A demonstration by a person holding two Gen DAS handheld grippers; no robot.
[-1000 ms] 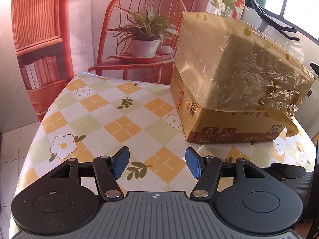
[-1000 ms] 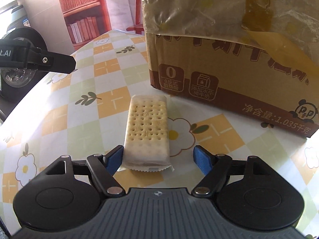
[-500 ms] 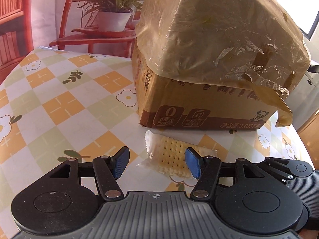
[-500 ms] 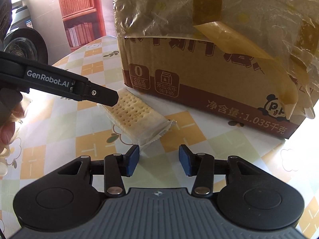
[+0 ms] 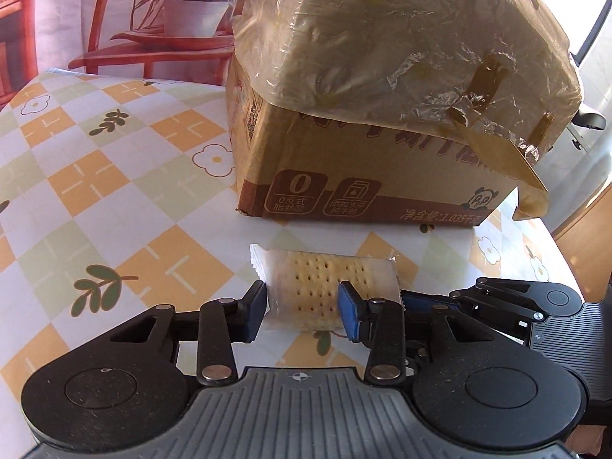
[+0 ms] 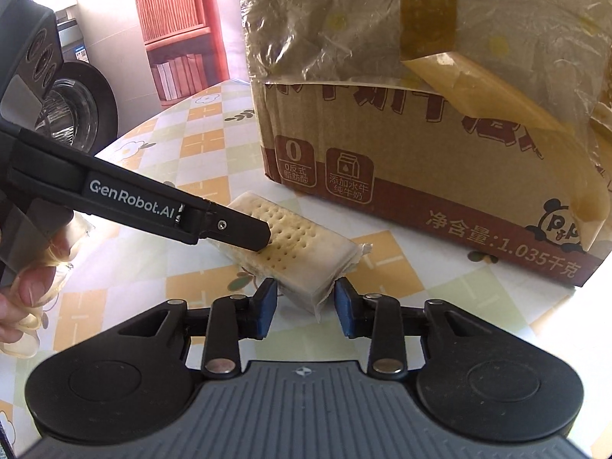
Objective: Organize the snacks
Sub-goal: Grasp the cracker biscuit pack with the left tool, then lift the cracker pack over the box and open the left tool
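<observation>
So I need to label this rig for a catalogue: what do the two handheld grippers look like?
Both match: the left gripper and right gripper have black linkage arms with silver pivot pins, blue pads on the jaws, round black side discs and a ribbed grey body. The left one's side reads "GenRobot.AI" in white.

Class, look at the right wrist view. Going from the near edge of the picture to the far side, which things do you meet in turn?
right gripper, its jaws closing around the packet's near end → cracker packet → cardboard box → red bookshelf behind the table.
</observation>
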